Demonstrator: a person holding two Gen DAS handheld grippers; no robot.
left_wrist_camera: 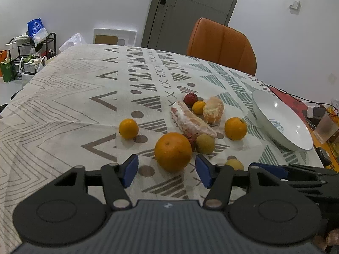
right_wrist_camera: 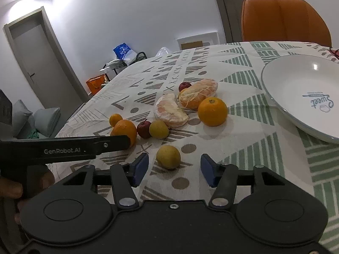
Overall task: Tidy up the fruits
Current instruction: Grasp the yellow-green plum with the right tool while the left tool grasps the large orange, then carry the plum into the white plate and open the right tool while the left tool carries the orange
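Loose fruit lies on the patterned tablecloth [left_wrist_camera: 84,97]. My left gripper [left_wrist_camera: 167,171] is open, its blue pads either side of a large orange [left_wrist_camera: 173,151] just ahead, not touching it. My right gripper [right_wrist_camera: 174,170] is open too, with a small yellow fruit [right_wrist_camera: 168,156] lying just ahead between its fingertips. Beyond lie a pomelo segment [right_wrist_camera: 170,110], a peeled orange [right_wrist_camera: 198,94], a whole orange [right_wrist_camera: 212,111], a yellow-green fruit [right_wrist_camera: 159,129], two red fruits [right_wrist_camera: 144,129] and small oranges [left_wrist_camera: 128,128]. A white plate [right_wrist_camera: 300,97] sits empty to the right.
An orange chair [left_wrist_camera: 220,44] stands at the table's far side. A plastic cup [left_wrist_camera: 325,128], cables and small items crowd the right edge behind the plate. The left gripper's black body [right_wrist_camera: 63,148] juts into the right wrist view, close beside the right gripper.
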